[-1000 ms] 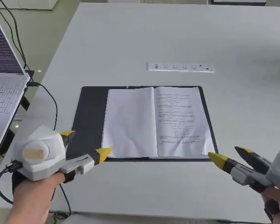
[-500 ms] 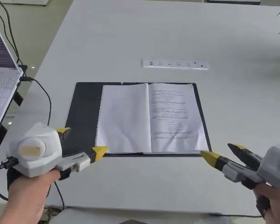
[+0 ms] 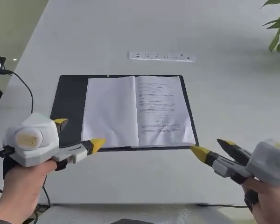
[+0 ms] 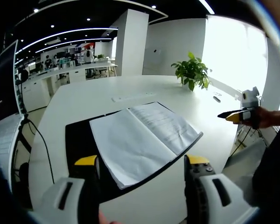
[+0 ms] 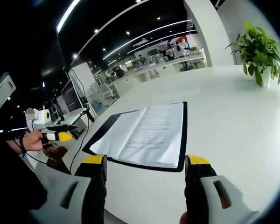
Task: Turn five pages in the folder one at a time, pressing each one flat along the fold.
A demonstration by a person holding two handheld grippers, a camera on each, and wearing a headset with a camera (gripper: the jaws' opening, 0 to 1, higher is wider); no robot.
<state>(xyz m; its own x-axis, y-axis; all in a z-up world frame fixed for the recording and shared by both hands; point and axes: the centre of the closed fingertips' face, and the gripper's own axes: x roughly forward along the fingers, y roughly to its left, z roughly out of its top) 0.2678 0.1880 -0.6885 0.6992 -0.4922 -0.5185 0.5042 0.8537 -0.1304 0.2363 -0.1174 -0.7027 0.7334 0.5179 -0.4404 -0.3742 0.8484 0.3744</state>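
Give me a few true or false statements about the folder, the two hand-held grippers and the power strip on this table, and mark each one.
1. The folder lies open on the table. True.
2. The printed page is on the folder's left side. False: in the head view it is on the right, and the left page is blank.
3. The left hand-held gripper and the right hand-held gripper are both open, holding nothing. True.
4. The power strip lies on top of the folder. False: it lies on the table beyond the folder's far edge.
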